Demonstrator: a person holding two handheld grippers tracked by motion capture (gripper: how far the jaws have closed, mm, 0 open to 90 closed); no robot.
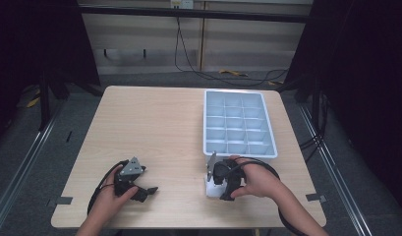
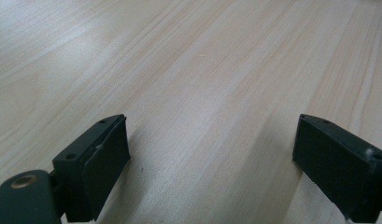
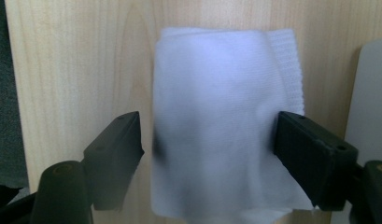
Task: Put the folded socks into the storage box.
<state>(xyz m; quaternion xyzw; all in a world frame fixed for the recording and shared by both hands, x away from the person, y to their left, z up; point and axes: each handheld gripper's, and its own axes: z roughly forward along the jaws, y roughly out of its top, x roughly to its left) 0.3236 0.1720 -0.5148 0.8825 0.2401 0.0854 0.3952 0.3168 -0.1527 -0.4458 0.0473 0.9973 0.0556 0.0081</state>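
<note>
While the right claw (image 3: 207, 140) points down at the near right of the bench (image 1: 154, 128), its jaws stand wide on either side of a folded white cloth (image 3: 221, 130), not yet pinching it. The cloth lies just near of a grey compartment tray (image 1: 238, 123). The left claw (image 2: 209, 154) rests wide open, holding nothing.

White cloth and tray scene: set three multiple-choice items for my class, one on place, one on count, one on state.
1. Where is the white cloth?
A. Inside the tray
B. On the table near the tray's front edge
C. On the floor

2. How many columns of compartments has the tray?
A. Three
B. Two
C. Six

3. How is the right tool?
A. Shut, holding nothing
B. Shut on the tray
C. Open, a jaw at either side of the cloth

Answers: 1 B, wood shows around it; 2 A, three compartments sit side by side; 3 C, gaps show beside both jaws.
</note>
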